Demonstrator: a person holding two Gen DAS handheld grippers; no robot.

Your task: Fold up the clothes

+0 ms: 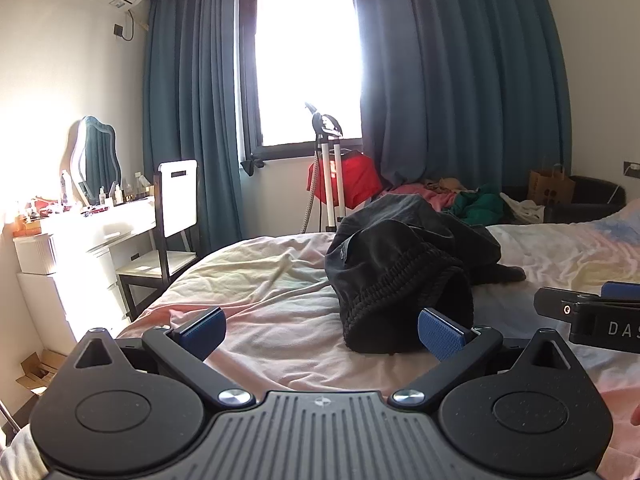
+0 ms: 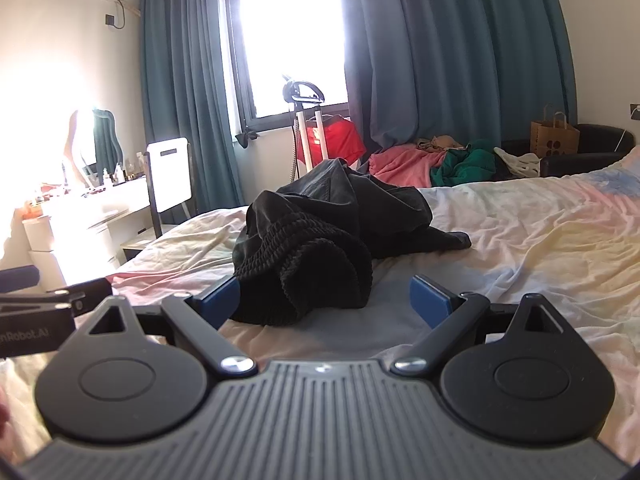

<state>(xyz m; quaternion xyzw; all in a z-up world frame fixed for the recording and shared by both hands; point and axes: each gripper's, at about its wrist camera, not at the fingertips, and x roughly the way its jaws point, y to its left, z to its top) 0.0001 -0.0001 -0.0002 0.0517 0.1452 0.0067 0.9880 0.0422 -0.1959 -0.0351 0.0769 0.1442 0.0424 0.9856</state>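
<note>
Both tools hang low over the near edge of the bed, side by side. The left gripper has its jaws spread wide with nothing between them — only pale sheet shows in the gap, and the dark heap sits just off its right-hand blue pad. The right gripper is spread wide too, empty, with the front of the heap reaching in toward its left pad.

Just ahead lies the garment — black, crumpled into a mound in the middle of the bed, a thick ribbed band rolled up at the near end and a limb of cloth trailing off to the right. Which piece of clothing it is I cannot tell yet.

So the step looks like the first grab. The smart play is to go for that ribbed band, one tool at each end of it, pinching a single layer rather than the whole roll, then lift and shake it flat. Grab the middle of the mound and it only bunches worse.

Beyond the bed, a pink and green pile of clothes waits under the blue curtains.
</note>
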